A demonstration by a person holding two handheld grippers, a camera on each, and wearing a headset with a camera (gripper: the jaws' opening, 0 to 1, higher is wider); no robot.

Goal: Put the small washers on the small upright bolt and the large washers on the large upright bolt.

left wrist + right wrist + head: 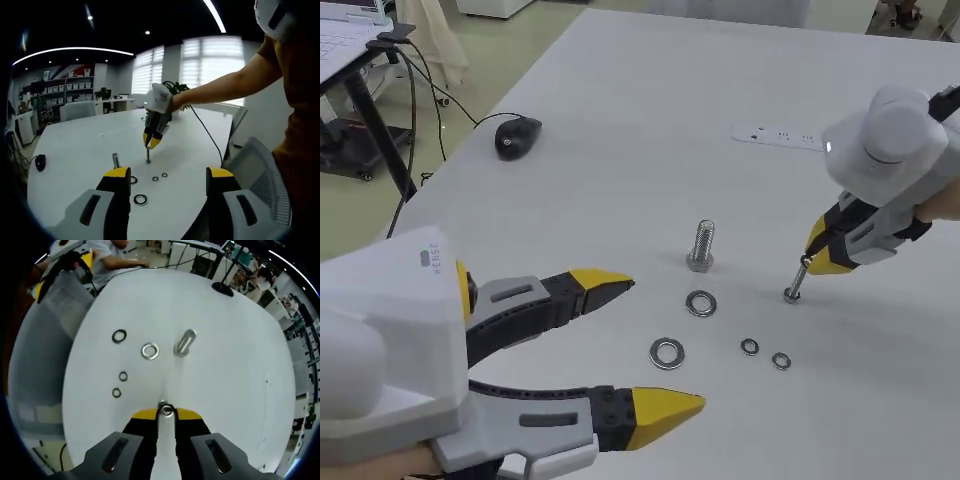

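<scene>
Starting at the left, the white table [620,90] ends in a slanting edge, with a black mouse [517,136] near it. The left gripper [665,345] hovers low, its yellow tips spread wide over bare matte surface. Two shiny, flat large washers [667,353] lie apart just before the upright, threaded large bolt [700,246]. Two small washers [749,346] lie near the thin small bolt [792,290]. The right gripper [809,262] pinches a small washer [166,410] at that bolt's top.

Left gripper [170,174] jaws wide apart over the worktop's [75,135] near edge. Ahead: large washers [141,200], small washers [155,178], large bolt [116,160], and right gripper [151,145] tips atop the small bolt [148,158].
</scene>
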